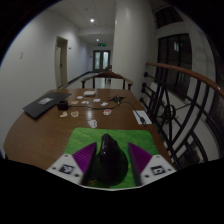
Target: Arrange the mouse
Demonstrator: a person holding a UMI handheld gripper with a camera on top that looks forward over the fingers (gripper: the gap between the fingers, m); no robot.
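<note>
A black mouse sits between my gripper's two fingers, its narrow end pointing away from me. The purple pads press on both of its sides, so the gripper is shut on it. Under and ahead of the mouse lies a green mat on the near end of a round wooden table. I cannot tell whether the mouse rests on the mat or is held just above it. The mouse's near part is hidden.
A dark laptop lies at the table's far left. Several small items are scattered across the far side, and a white card lies beyond the mat to the right. A curved stair railing runs along the right.
</note>
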